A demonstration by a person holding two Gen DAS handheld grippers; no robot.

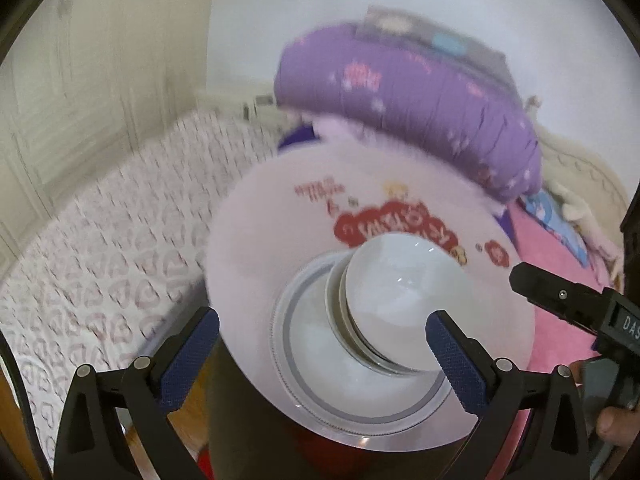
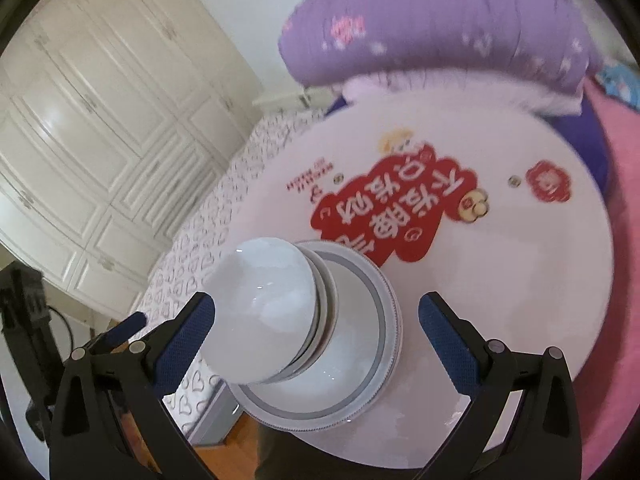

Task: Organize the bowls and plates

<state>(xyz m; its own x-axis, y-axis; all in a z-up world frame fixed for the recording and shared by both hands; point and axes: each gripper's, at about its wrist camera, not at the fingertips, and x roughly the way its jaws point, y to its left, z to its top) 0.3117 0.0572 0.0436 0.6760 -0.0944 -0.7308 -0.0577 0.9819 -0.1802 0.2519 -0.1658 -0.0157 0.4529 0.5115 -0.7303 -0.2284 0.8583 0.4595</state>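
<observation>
I hold both my left gripper (image 1: 322, 344) and right gripper (image 2: 316, 330) with fingers spread, pinching nothing. The stacked bowls (image 2: 260, 312) sit on a plate (image 2: 360, 360) near the round table's (image 2: 500, 300) near edge. A purple quilt (image 2: 440, 20) crowds the far rim; the bed (image 1: 100, 240) lies left.

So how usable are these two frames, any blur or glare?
Left wrist: motion blur smears the purple quilt and bedsheet; the stacked bowls stay fairly sharp. Right wrist: crisper, the round table print is legible, quilt soft, soft glare on the wardrobe. Both show fisheye bending.
</observation>
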